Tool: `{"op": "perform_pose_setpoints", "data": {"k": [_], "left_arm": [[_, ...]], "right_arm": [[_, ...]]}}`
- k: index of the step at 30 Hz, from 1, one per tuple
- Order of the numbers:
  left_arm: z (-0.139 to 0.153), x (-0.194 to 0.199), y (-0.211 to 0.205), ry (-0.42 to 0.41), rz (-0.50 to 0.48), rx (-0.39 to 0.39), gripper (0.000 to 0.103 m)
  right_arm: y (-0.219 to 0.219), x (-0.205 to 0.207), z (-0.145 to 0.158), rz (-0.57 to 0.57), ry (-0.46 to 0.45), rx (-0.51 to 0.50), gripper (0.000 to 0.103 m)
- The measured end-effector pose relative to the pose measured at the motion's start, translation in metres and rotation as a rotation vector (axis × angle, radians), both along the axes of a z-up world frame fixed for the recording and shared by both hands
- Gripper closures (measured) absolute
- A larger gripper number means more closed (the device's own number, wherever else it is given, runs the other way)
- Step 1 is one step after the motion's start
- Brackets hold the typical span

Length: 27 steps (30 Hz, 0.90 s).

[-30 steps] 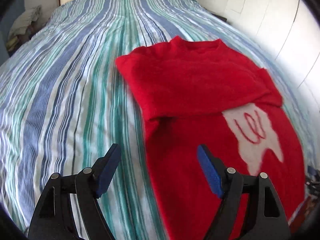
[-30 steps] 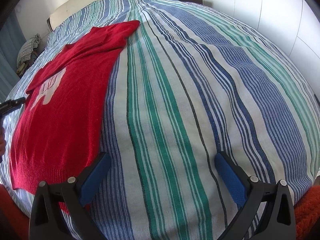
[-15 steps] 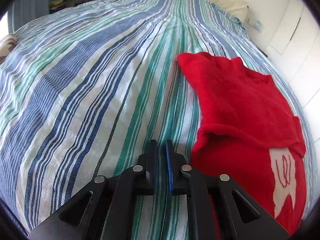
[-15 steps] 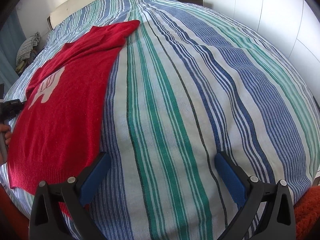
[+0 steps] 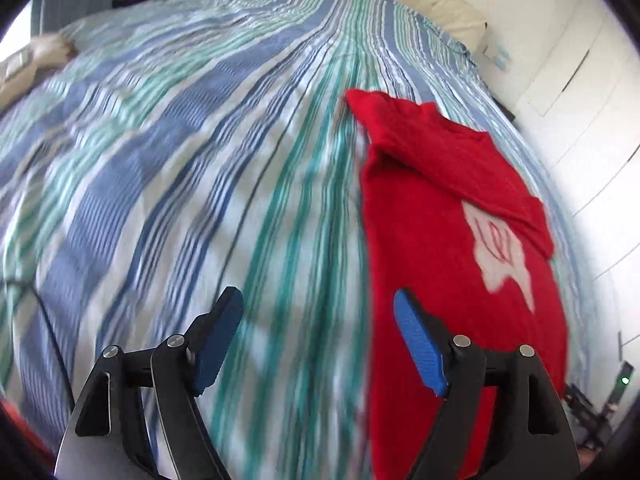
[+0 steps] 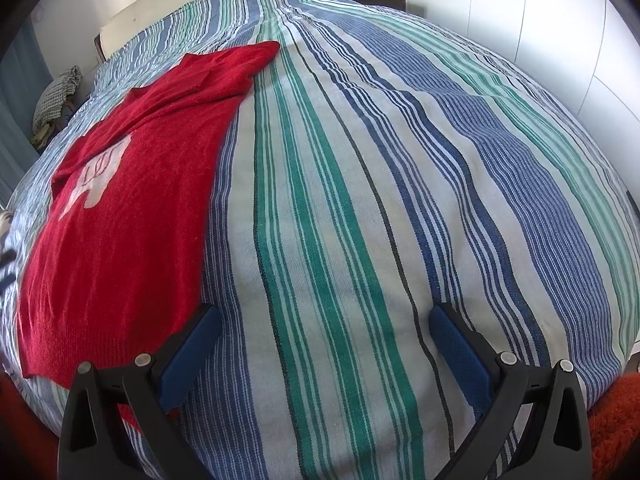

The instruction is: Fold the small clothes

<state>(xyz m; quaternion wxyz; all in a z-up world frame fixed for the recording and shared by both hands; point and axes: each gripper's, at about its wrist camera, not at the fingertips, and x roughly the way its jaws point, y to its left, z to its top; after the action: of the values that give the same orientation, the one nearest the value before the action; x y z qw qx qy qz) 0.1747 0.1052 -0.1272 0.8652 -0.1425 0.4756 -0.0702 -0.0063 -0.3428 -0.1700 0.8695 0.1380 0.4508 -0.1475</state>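
Note:
A small red sweater (image 5: 448, 248) with a white motif lies flat on the striped bedspread (image 5: 200, 160), its sleeves folded in across the chest. My left gripper (image 5: 318, 320) is open and empty, just above the bedspread at the sweater's left edge; its right finger overlaps the red knit. In the right wrist view the sweater (image 6: 132, 200) lies at the left. My right gripper (image 6: 324, 340) is open and empty over bare bedspread (image 6: 360, 200), just right of the sweater's hem.
A cream headboard (image 6: 200, 4) and white wardrobe doors (image 6: 540, 20) stand beyond the bed. A checked cloth (image 6: 56, 96) sits on a side table at far left. Orange rug (image 6: 616, 420) shows past the bed's near edge.
My left gripper shut briefly half a second ago beside the sweater, and now it is open again and swung right towards the sweater's edge. The right gripper has barely moved.

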Motion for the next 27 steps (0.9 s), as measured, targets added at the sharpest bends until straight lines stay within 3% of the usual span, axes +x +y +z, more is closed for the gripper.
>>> {"op": "perform_pose_setpoints", "data": {"k": [4, 8, 12, 21, 25, 27], "left_arm": [[0.002, -0.045, -0.004, 0.051, -0.039, -0.085, 0.018], [-0.002, -0.07, -0.018, 0.088, -0.129, -0.095, 0.018], [-0.005, -0.076, -0.017, 0.1, -0.126, -0.114, 0.018], [0.003, -0.082, -0.017, 0.06, -0.098, -0.114, 0.018], [0.04, -0.098, -0.041, -0.002, -0.162, -0.109, 0.018], [0.072, -0.114, -0.061, -0.045, -0.22, -0.162, 0.018]], "right_arm": [[-0.009, -0.008, 0.012, -0.019, -0.041, 0.076, 0.0], [-0.02, -0.03, 0.034, -0.051, -0.167, 0.205, 0.001], [-0.019, -0.044, 0.05, -0.033, -0.258, 0.282, 0.001], [-0.017, -0.044, 0.046, -0.027, -0.243, 0.295, 0.001], [-0.027, -0.056, 0.075, -0.065, -0.327, 0.245, 0.001], [-0.033, -0.068, 0.102, -0.087, -0.393, 0.183, 0.001]]}}
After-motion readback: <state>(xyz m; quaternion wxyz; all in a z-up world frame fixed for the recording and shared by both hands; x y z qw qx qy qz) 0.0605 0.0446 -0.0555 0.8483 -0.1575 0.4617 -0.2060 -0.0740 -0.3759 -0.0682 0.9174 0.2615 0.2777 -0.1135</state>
